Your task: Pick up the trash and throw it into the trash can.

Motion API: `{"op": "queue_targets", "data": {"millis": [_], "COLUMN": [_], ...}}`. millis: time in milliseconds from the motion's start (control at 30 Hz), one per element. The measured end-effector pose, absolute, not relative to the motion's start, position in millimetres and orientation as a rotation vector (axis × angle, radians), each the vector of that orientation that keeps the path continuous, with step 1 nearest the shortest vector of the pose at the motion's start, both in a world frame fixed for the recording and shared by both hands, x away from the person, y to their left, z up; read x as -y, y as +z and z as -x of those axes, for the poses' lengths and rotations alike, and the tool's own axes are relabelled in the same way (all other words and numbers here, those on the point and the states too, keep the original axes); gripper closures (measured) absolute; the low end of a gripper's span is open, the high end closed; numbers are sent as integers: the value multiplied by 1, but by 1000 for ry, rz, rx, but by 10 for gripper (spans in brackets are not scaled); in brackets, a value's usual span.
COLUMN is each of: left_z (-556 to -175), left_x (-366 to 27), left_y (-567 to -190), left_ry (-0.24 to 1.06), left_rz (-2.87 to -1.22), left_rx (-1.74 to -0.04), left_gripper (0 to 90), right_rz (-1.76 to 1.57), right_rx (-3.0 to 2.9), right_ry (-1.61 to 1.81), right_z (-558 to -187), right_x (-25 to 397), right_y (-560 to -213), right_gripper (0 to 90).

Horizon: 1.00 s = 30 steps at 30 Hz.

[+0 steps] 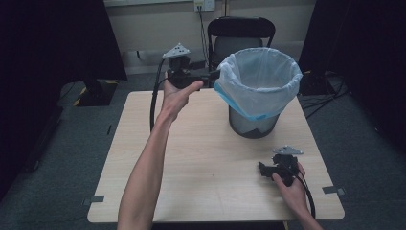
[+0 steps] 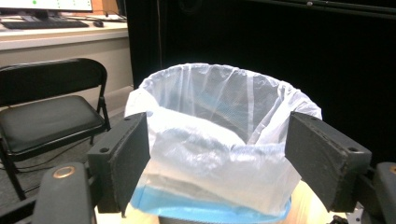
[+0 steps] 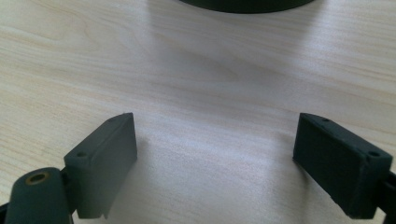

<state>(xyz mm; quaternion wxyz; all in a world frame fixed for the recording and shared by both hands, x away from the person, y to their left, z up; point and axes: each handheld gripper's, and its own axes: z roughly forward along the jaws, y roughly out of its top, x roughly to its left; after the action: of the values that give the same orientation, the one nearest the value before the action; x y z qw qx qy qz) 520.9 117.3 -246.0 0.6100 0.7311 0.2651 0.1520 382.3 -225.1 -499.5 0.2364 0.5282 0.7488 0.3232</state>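
A dark mesh waste bin [image 1: 253, 122] stands at the back right of the wooden table [image 1: 201, 158]. A white and blue plastic bag [image 1: 258, 81] lines it and folds over the rim. My left gripper [image 1: 214, 75] is held in the air just left of the bag's rim, open; in the left gripper view the bag [image 2: 219, 144] hangs between the wide-apart jaws, apart from both. My right gripper [image 1: 262, 168] is low over the table near the front right, open, with bare wood between its jaws. The bin's base [image 3: 247, 4] shows at the top of the right gripper view.
A black folding chair [image 1: 239, 36] stands behind the table, also seen as the chair [image 2: 46, 112] left of the bag. Black curtains hang on both sides. Cables lie on the floor at the right.
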Motion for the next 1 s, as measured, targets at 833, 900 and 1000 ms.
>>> {"op": "queue_targets", "data": {"millis": [833,900,1000], "left_z": [-459,-456,-449], "left_x": [-172,-176,-186], "left_y": [-280,-282,-291], "left_ry": [424,423,431], "left_rz": [-1695,-1688,-1664], "left_rx": [-643,-649,-672], "left_gripper": [159,159,164], "right_rz": [-1448,-1449,-1449], "right_rx": [-2054,-2053,-2053], "right_ry": [887,886,886], "right_z": [-382,-382,-382], "right_x": [225,225,225], "right_y": [-499,-499,-499], "right_gripper": [126,126,126]}}
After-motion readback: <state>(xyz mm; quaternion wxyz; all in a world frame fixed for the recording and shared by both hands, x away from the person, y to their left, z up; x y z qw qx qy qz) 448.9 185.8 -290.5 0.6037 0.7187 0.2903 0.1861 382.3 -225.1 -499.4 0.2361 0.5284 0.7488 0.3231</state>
